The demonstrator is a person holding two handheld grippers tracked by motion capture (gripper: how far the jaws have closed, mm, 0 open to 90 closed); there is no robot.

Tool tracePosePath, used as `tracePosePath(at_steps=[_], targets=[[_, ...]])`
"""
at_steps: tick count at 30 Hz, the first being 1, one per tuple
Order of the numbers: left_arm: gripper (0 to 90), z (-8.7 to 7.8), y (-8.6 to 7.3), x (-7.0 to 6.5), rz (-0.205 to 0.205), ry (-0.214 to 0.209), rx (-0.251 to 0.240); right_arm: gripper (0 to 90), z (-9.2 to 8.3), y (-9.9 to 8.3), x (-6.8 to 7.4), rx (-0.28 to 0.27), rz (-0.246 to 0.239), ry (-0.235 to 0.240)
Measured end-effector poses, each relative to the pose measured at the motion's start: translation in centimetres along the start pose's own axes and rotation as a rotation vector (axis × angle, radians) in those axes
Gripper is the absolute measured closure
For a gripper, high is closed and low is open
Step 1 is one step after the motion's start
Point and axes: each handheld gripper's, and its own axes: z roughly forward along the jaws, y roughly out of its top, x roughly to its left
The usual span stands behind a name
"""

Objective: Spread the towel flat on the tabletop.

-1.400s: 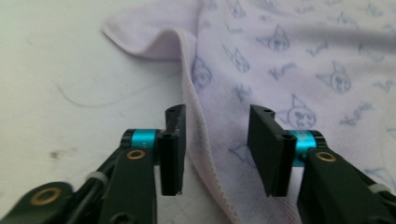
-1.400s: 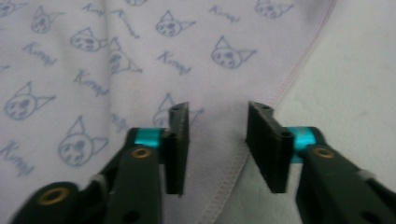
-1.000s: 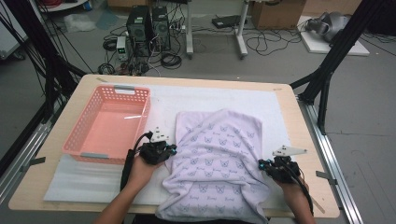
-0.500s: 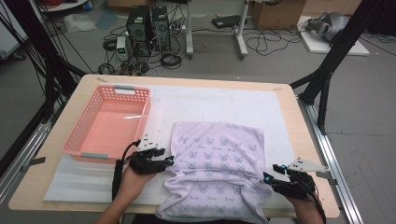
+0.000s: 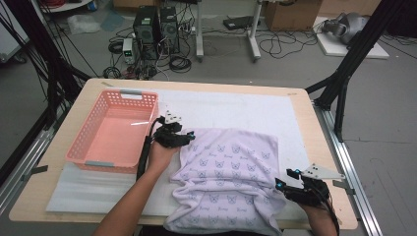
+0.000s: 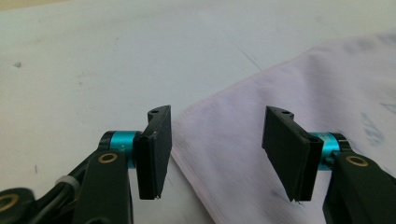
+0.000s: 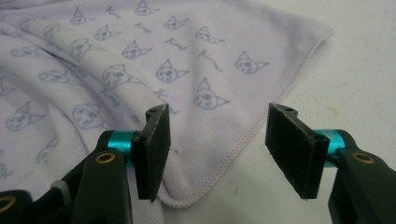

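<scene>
High view overhead, facing forward-down; tool views close, low; all share towel [image 5: 228,182].

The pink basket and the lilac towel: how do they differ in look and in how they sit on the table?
The pink basket is a stiff, upright box with latticed walls, while the lilac towel is soft cloth lying flat and folded. The basket is plain pink; the towel bears a print of small cat faces. The basket sits wholly on the table, at its left; the towel's near edge hangs over the front. Both rest on the white mat.
</scene>
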Motion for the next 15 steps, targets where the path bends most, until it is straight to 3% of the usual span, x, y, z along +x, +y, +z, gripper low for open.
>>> tracePosePath(at_steps=[4,6,7,8,9,11,12,13,14,15], targets=[[47.5,1.7,-0.2,0.1,0.022,0.002,0.07,39.5,0.1,0.0,-0.1,-0.001,0.0,0.0],[54.3,2.0,-0.6,-0.3,0.096,0.013,0.081,39.4,0.0,-0.1,-0.1,-0.003,0.005,-0.003],[60.9,1.9,-0.5,-0.3,0.096,0.003,0.082,39.5,-0.1,-0.1,-0.2,-0.004,0.01,-0.002],[78.7,1.8,-0.4,-0.2,0.105,0.024,0.083,39.4,-0.1,-0.2,-0.2,-0.003,0.011,-0.005],[84.9,1.7,-0.4,0.0,0.102,0.06,0.082,39.5,-0.1,-0.2,-0.3,-0.002,0.014,-0.003],[87.7,1.5,-0.3,0.9,0.086,0.162,0.073,39.5,-0.1,-0.2,-0.2,-0.002,0.016,-0.004],[87.7,1.3,-0.4,1.6,0.045,0.181,0.06,39.5,-0.1,-0.2,-0.2,0.0,0.017,-0.006],[87.3,1.3,-0.5,2.1,0.002,0.175,0.054,39.6,0.0,-0.2,-0.3,-0.004,0.013,-0.01],[85.5,1.3,-0.5,2.2,-0.009,0.175,0.056,39.6,0.0,-0.1,-0.4,-0.005,0.016,-0.013],[78.3,1.3,-0.5,2.1,0.005,0.174,0.053,39.6,0.2,0.0,-0.6,-0.005,0.019,-0.017]])
